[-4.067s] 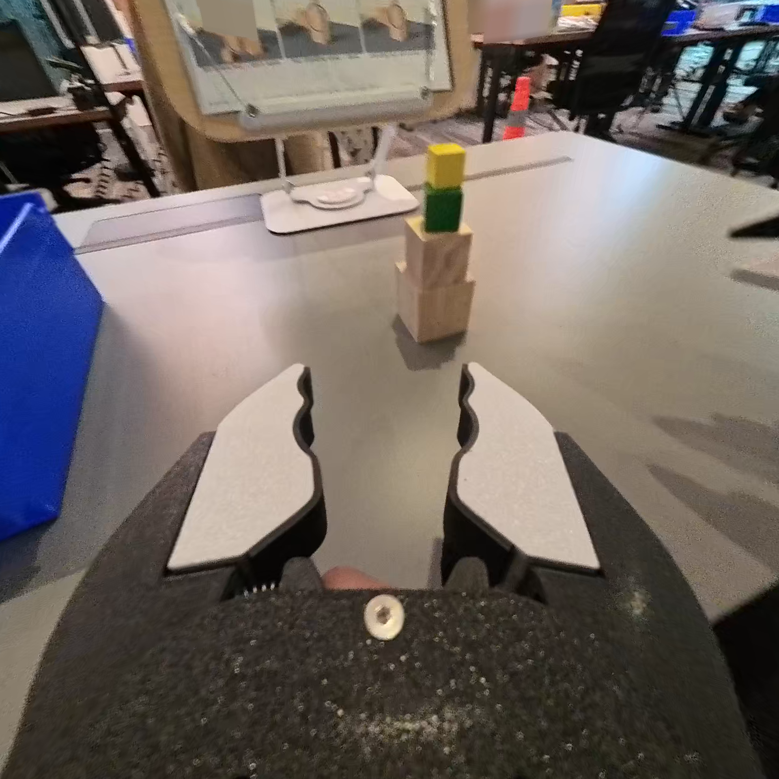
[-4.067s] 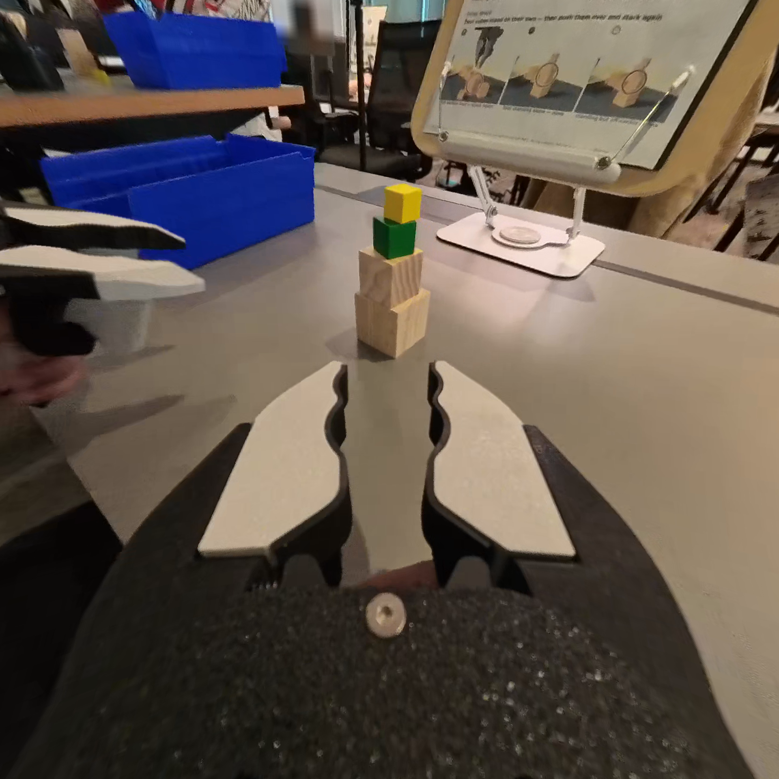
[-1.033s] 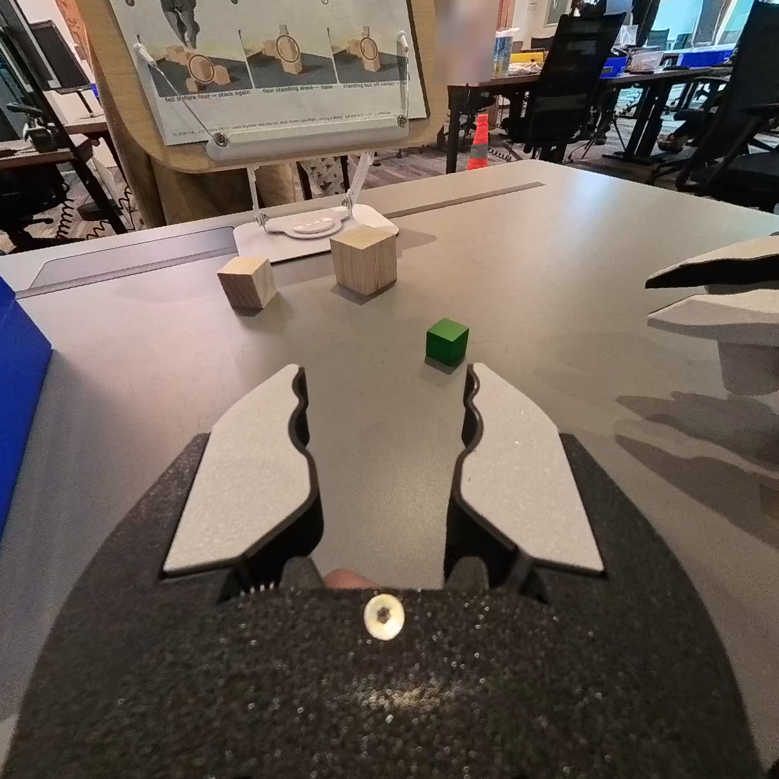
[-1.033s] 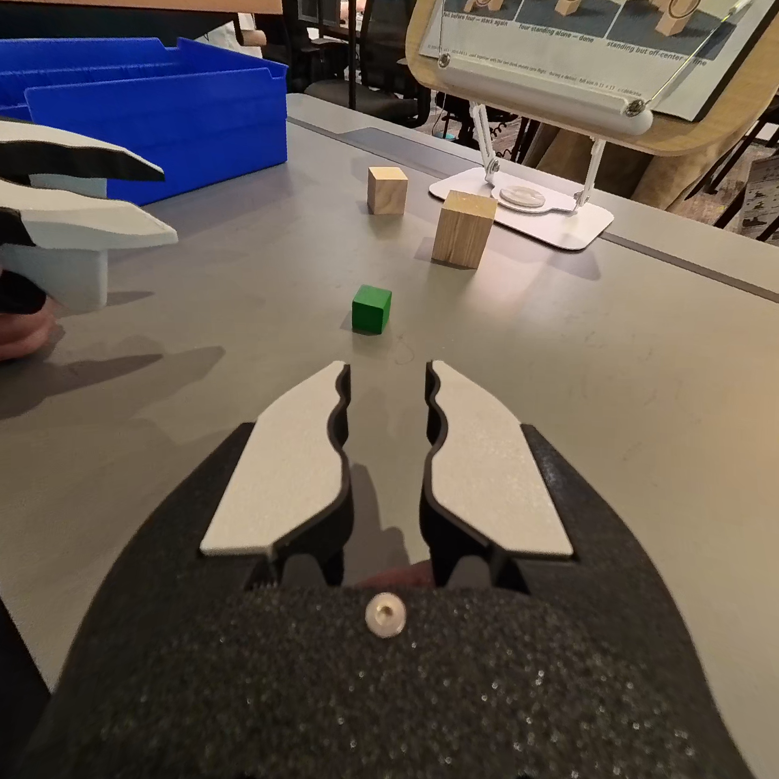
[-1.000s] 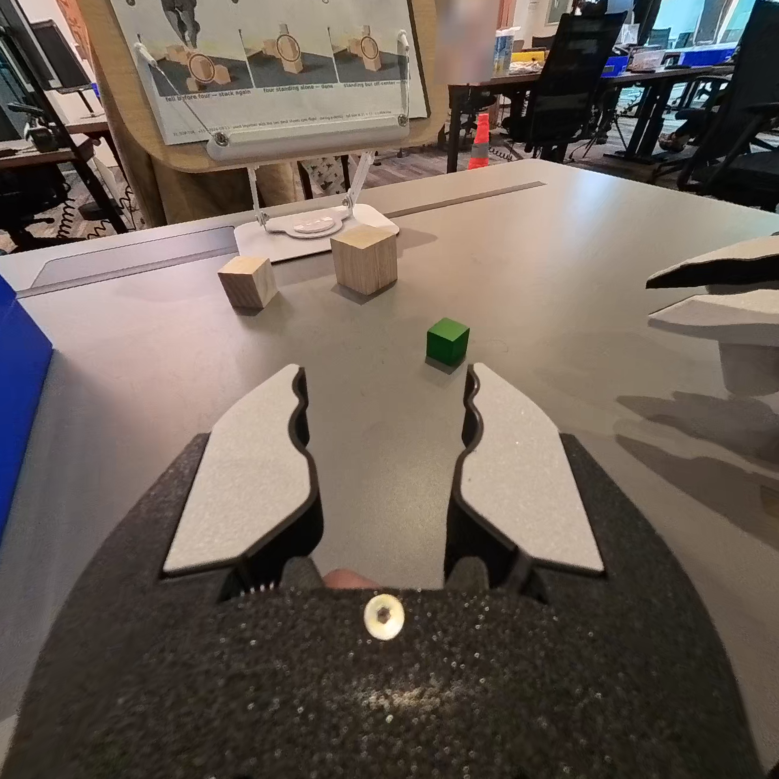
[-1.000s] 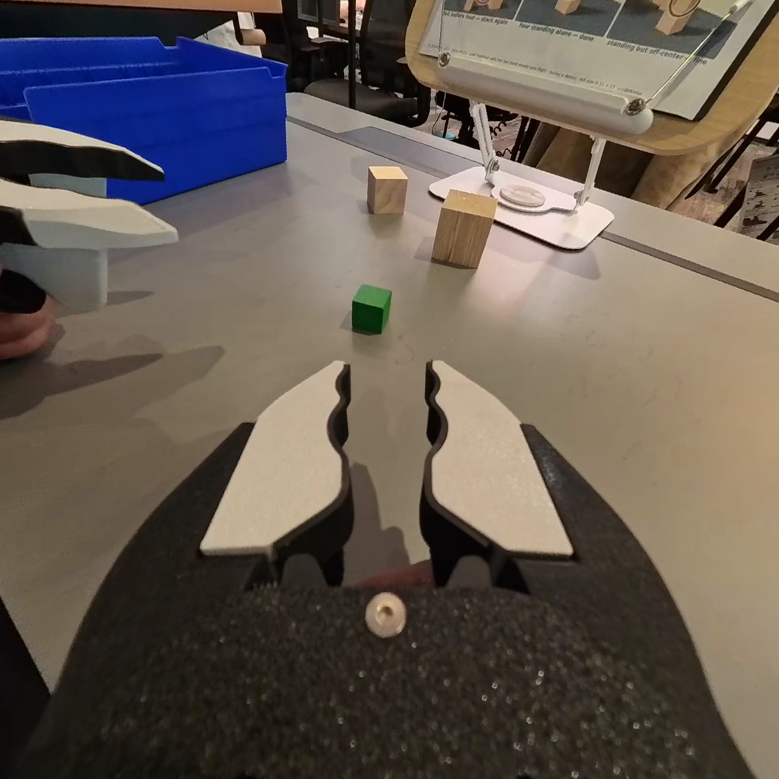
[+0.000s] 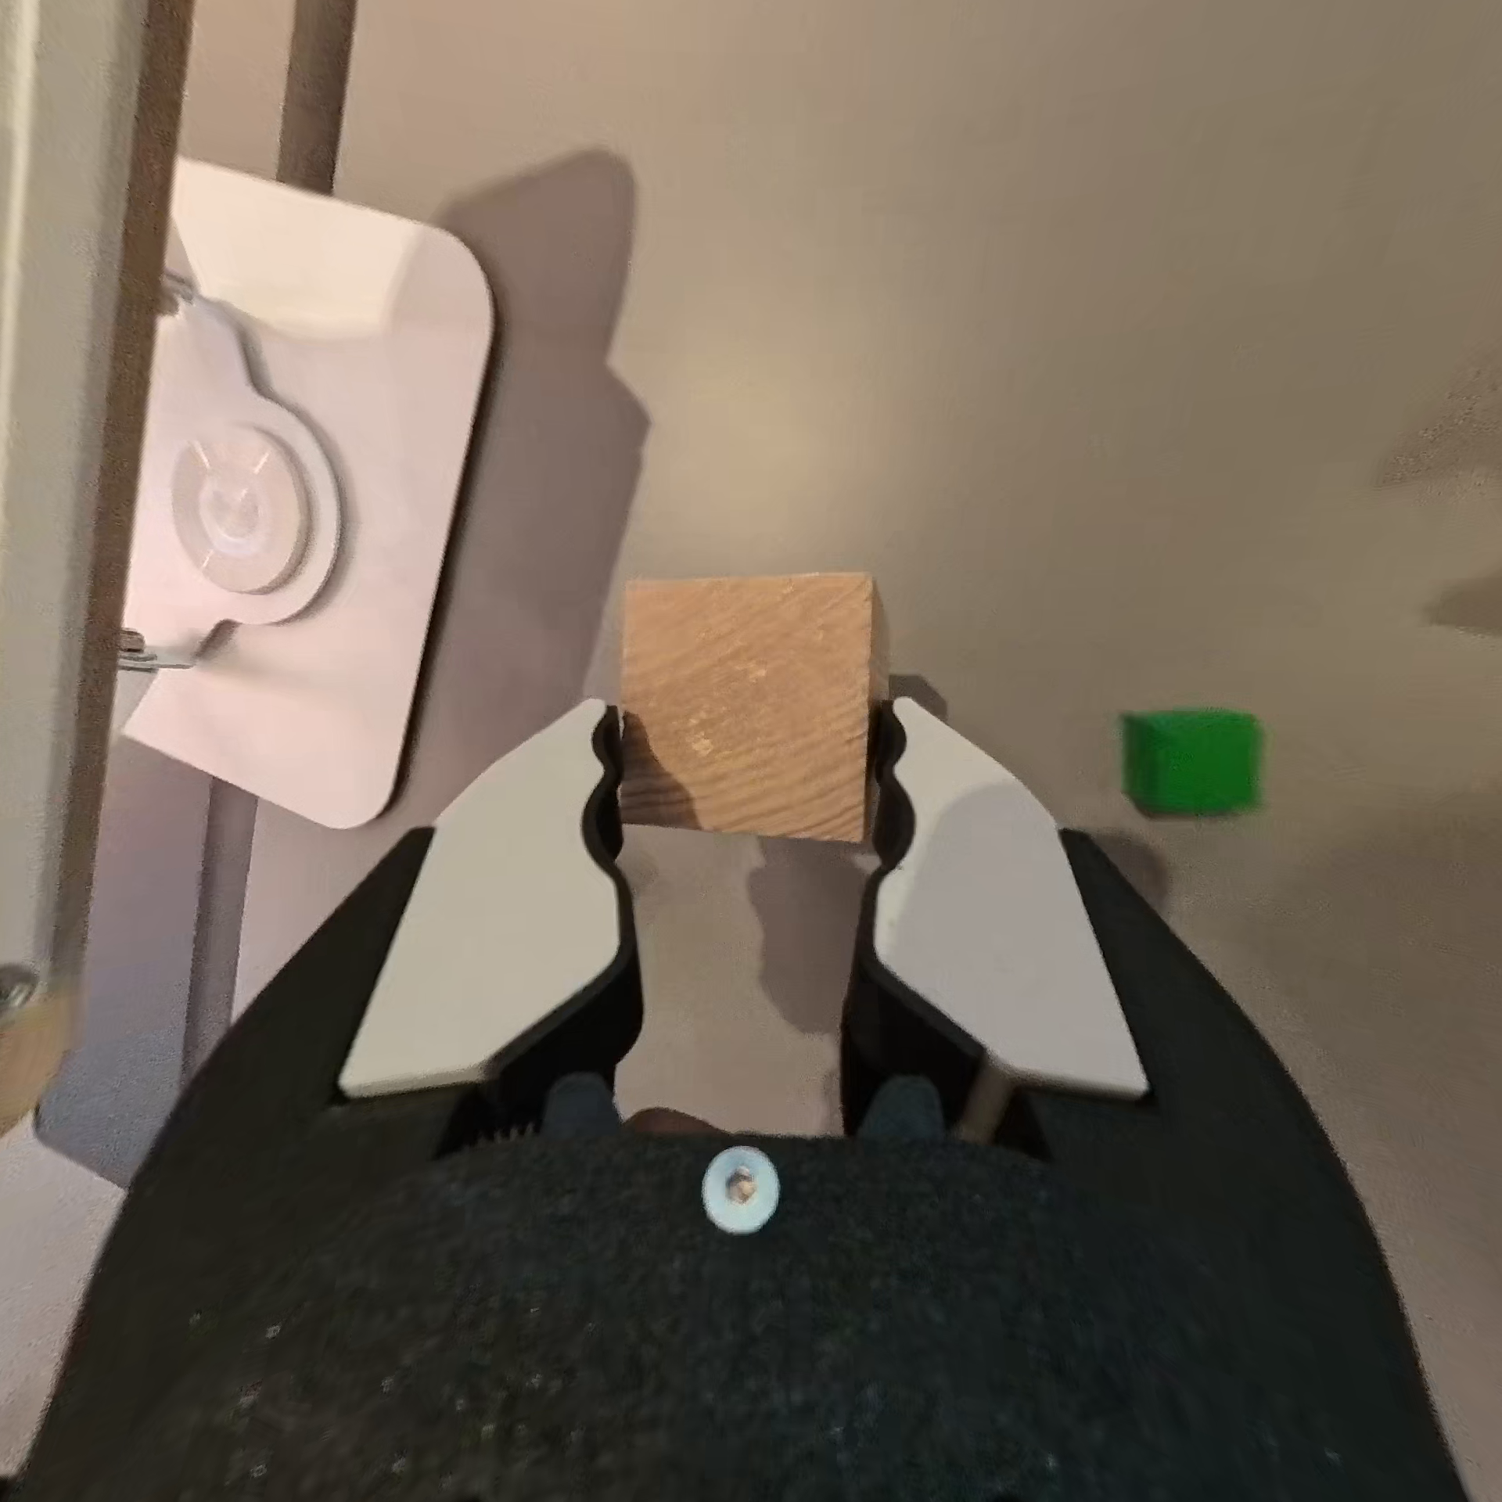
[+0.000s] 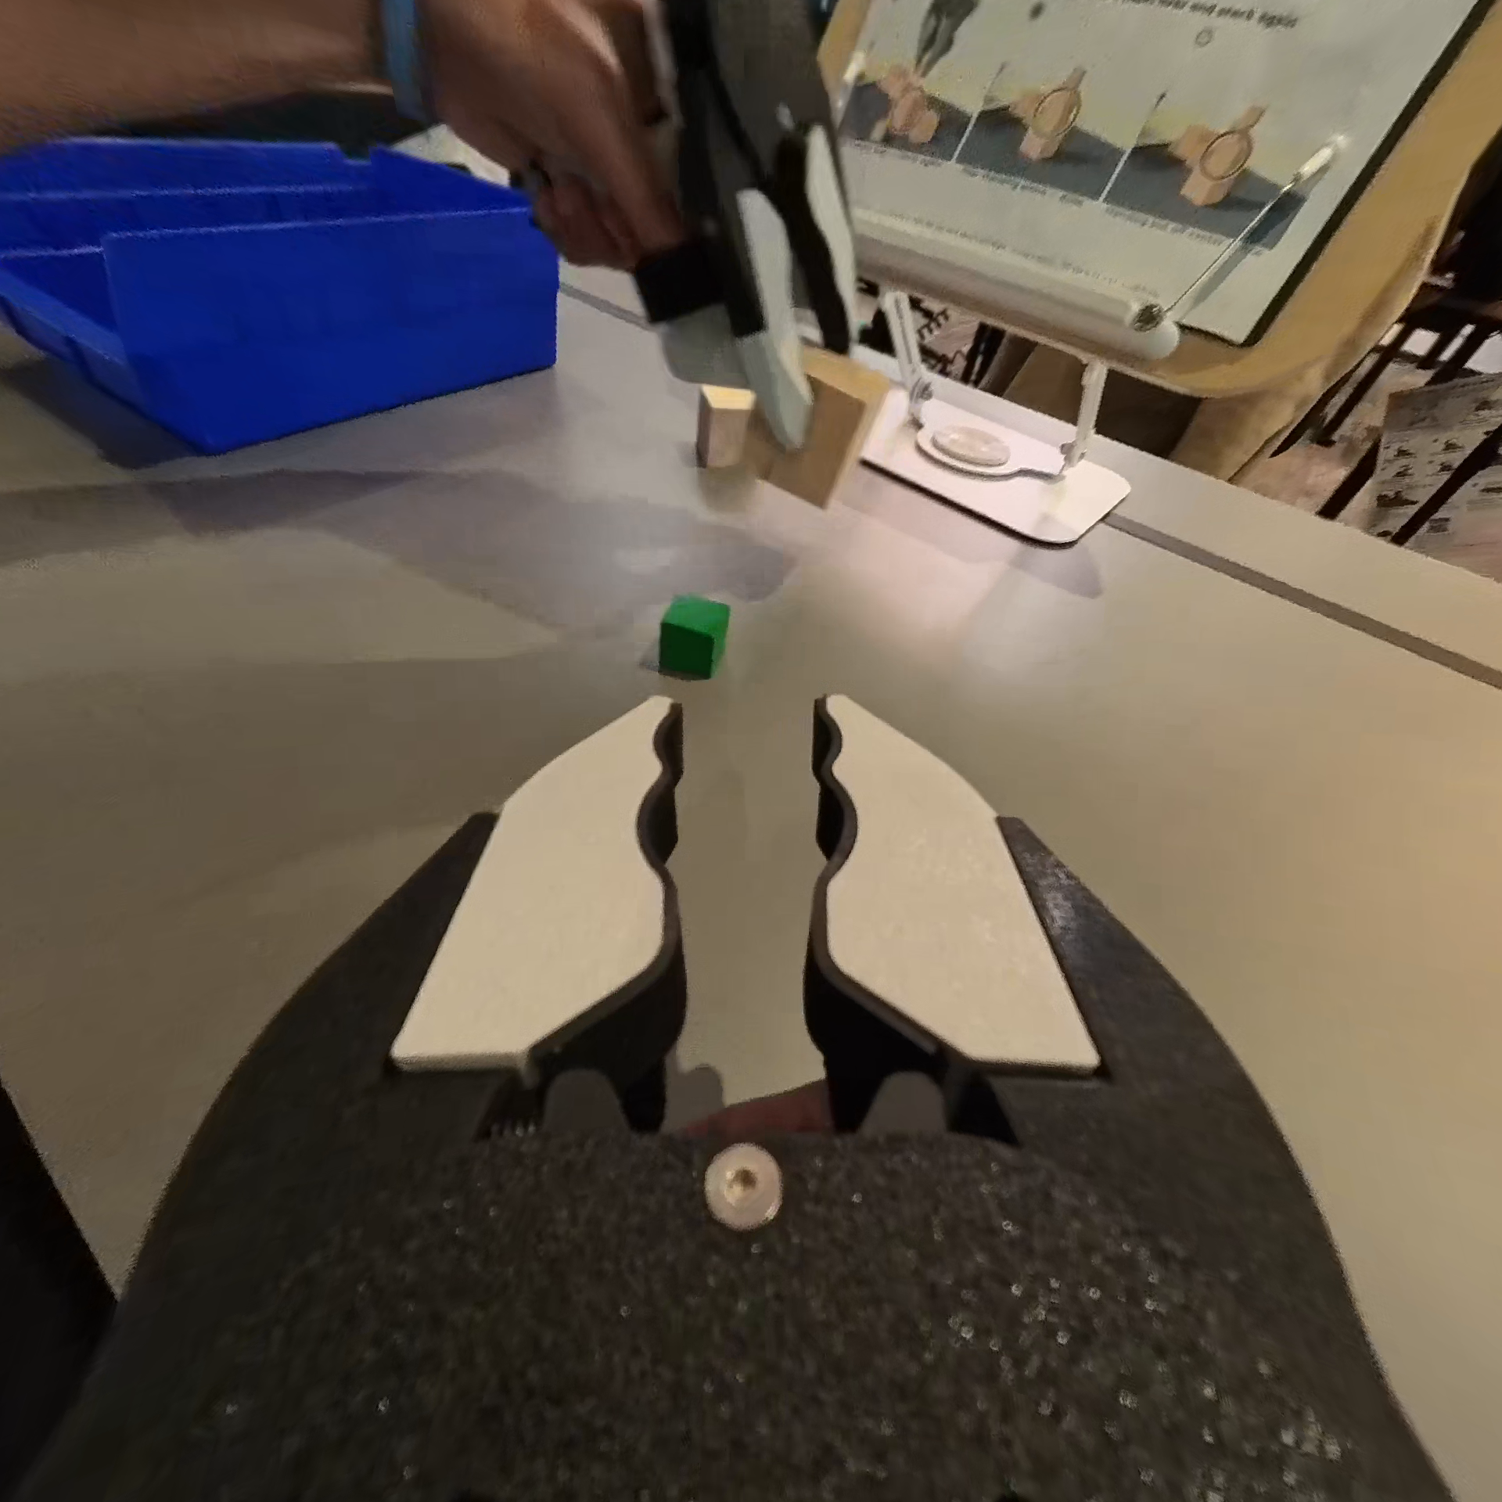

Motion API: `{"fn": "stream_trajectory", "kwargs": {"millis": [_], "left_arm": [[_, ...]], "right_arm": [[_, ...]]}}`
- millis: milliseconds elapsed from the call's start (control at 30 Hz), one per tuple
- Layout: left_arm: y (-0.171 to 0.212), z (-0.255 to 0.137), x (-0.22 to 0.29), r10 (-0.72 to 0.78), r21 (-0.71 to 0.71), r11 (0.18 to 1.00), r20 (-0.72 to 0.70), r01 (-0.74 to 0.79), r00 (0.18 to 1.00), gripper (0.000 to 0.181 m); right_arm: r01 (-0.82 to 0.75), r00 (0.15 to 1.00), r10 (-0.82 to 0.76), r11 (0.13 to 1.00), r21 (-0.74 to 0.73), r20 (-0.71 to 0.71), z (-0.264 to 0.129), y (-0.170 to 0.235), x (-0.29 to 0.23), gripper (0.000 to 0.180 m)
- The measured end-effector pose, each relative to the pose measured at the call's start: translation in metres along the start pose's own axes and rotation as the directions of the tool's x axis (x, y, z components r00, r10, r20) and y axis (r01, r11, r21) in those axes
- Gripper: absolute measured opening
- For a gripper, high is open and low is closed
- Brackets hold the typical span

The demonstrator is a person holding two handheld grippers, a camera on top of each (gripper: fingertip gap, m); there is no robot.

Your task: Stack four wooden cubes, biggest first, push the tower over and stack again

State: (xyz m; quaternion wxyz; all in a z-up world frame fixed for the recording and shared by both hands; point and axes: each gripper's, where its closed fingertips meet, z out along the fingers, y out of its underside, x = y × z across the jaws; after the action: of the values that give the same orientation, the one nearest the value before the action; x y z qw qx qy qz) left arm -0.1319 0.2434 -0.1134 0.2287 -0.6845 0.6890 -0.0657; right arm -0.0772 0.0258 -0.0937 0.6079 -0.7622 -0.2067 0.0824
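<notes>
Large wooden cube (image 7: pixel 744 715): rigid, light, smooth-sided; left gripper (image 7: pixel 746 760) pinching opposite flat faces, frame centre. Right gripper (image 8: pixel 746 719) hovering spread, holding nothing.

Black grippers (image 8: pixel 748 707), pale jaws, silver screw (image 8: pixel 742 1193).

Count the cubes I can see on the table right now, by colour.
Plain wooden cubes: 2, the large plain wooden cube and the small plain wooden cube.
Green painted cube: 1.
Yellow: 0 in view.
Total: 3.
</notes>
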Motion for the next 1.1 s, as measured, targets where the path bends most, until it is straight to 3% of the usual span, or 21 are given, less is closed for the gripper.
{"fn": "stream_trajectory", "kwargs": {"millis": [133,267,367,567,767,833,900,967,1033,1100], "left_arm": [[0.009,-0.040,0.053,0.105,0.051,0.993,-0.044,-0.103,0.994,0.060],[0.018,-0.054,0.125,0.182,0.114,0.979,-0.110,-0.170,0.977,0.060],[0.028,-0.046,0.165,0.208,0.123,0.974,-0.131,-0.192,0.969,0.060],[0.037,-0.014,0.175,0.152,0.107,0.984,-0.104,-0.141,0.983,0.059],[0.036,-0.007,0.165,0.165,0.152,0.977,-0.077,-0.152,0.983,0.059],[0.039,-0.017,0.159,0.174,0.161,0.974,-0.063,-0.162,0.983,0.083],[0.038,-0.039,0.141,0.155,0.195,0.970,-0.030,-0.146,0.987,0.087],[0.037,-0.064,0.104,0.056,0.241,0.968,0.043,-0.064,0.998,0.080],[0.048,-0.075,0.040,-0.102,0.220,0.974,0.220,0.053,0.970,0.073],[0.065,-0.069,-0.009,-0.274,0.194,0.955,0.284,0.225,0.919,0.079]], "right_arm": [[-0.014,0.999,0.014,1.000,0.016,-0.037,-0.007,-0.007,0.016,0.029],[-0.029,0.997,0.031,0.999,0.029,-0.074,-0.013,-0.014,0.033,0.029],[-0.047,0.995,0.051,0.998,0.047,-0.082,-0.018,-0.020,0.038,0.028],[-0.022,0.996,0.027,0.998,0.056,-0.087,-0.022,-0.028,0.034,0.027],[-0.001,0.997,0.005,0.999,0.048,-0.080,-0.022,-0.027,0.028,0.027],[-0.001,0.997,0.004,0.999,0.043,-0.074,-0.022,-0.025,0.028,0.027],[0.001,0.997,0.001,0.999,0.038,-0.071,-0.023,-0.023,0.028,0.027],[0.001,0.997,0.001,0.999,0.035,-0.073,-0.024,-0.021,0.030,0.027],[-0.002,0.998,0.004,1.000,0.028,-0.070,-0.022,-0.019,0.030,0.027],[-0.004,0.998,0.005,1.000,0.016,-0.066,-0.019,-0.015,0.030,0.027]]}}
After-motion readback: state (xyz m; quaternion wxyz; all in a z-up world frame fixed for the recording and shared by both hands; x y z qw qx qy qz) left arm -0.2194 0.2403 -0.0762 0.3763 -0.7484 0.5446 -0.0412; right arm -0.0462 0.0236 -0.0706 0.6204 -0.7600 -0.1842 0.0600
